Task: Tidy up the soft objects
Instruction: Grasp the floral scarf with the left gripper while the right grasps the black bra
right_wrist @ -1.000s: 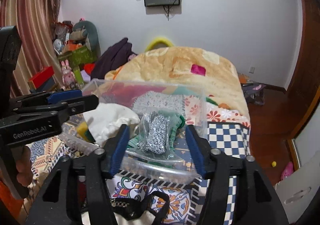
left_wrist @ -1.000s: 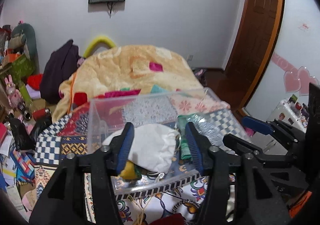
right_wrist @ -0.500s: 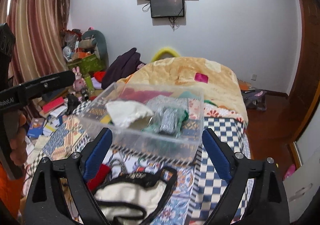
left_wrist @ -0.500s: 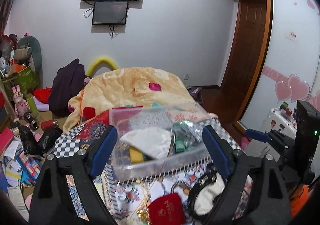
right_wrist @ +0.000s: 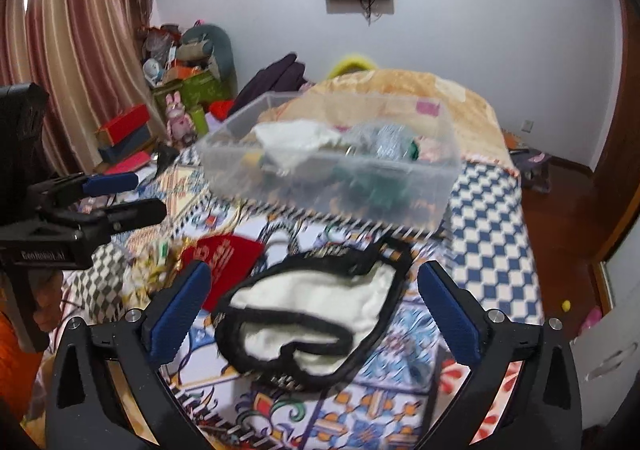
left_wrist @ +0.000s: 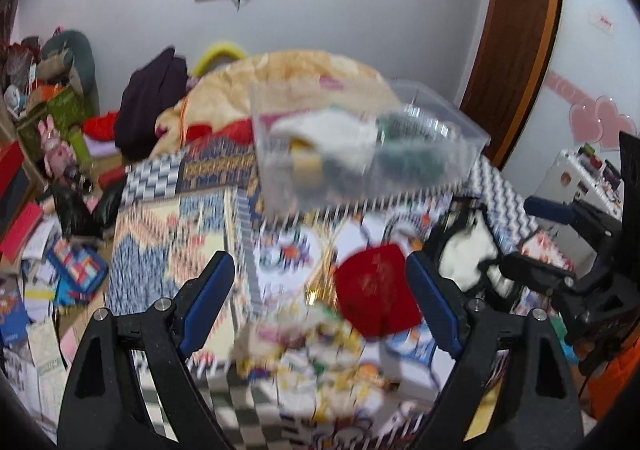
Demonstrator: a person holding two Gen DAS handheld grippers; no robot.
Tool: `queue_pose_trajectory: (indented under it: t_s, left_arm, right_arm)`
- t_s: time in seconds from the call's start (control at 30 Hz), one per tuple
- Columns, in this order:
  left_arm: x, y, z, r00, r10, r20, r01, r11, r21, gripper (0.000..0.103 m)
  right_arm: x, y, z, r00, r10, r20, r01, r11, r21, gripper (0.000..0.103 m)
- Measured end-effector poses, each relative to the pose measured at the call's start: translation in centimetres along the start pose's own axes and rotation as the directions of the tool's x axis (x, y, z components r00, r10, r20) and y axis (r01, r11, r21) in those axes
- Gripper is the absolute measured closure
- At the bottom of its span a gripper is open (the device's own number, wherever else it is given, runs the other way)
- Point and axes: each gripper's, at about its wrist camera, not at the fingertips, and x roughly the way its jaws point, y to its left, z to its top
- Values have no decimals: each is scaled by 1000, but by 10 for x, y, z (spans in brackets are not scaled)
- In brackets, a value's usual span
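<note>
A clear plastic bin (left_wrist: 464, 153) (right_wrist: 432, 185) sits on the patterned bed cover and holds a white cloth (right_wrist: 296, 139), a green item and a silvery packet. Nearer me lie a red pouch (left_wrist: 376, 290) (right_wrist: 224, 254) and a white cloth item with black trim (right_wrist: 320, 298) (left_wrist: 464, 250). My left gripper (left_wrist: 320, 302) is open and empty above the red pouch. My right gripper (right_wrist: 316, 310) is open and empty above the white cloth item with black trim. The left wrist view is blurred.
An orange blanket (right_wrist: 400, 85) is heaped behind the bin. A dark garment (left_wrist: 152, 101) lies at the bed's left. Boxes, toys and books crowd the floor at left (left_wrist: 40, 209). A wooden door (left_wrist: 516, 41) stands at right.
Both grippers have opened wide and drawn back from the bin toward the near end of the bed. The red pouch and the black-trimmed cloth have come into view beneath them.
</note>
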Motion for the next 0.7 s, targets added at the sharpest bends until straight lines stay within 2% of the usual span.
queue_pose_trajectory:
  t_s: [0.2, 0.43, 0.53, 0.63, 0.7]
  left_arm:
    - [11, 14, -34, 996, -5, -85, 0, 998, -57, 15]
    - [19, 21, -51, 994, -10, -110, -2, 994, -107, 16]
    - [20, 22, -54, 994, -23, -106, 11, 993, -114, 28]
    - [20, 22, -54, 995, -24, -101, 13, 994, -110, 42]
    - [19, 22, -54, 994, -37, -104, 26, 994, -105, 57]
  right_arm:
    - [23, -1, -18, 995, 22, -101, -19, 999, 28, 0]
    - [26, -14, -25, 990, 50, -129, -39, 995, 88, 0]
    - [22, -17, -31, 990, 60, -128, -48, 995, 91, 3]
    - [16, -18, -33, 991, 57, -124, -49, 996, 69, 22]
    - [12, -23, -36, 991, 60, -117, -51, 996, 75, 35]
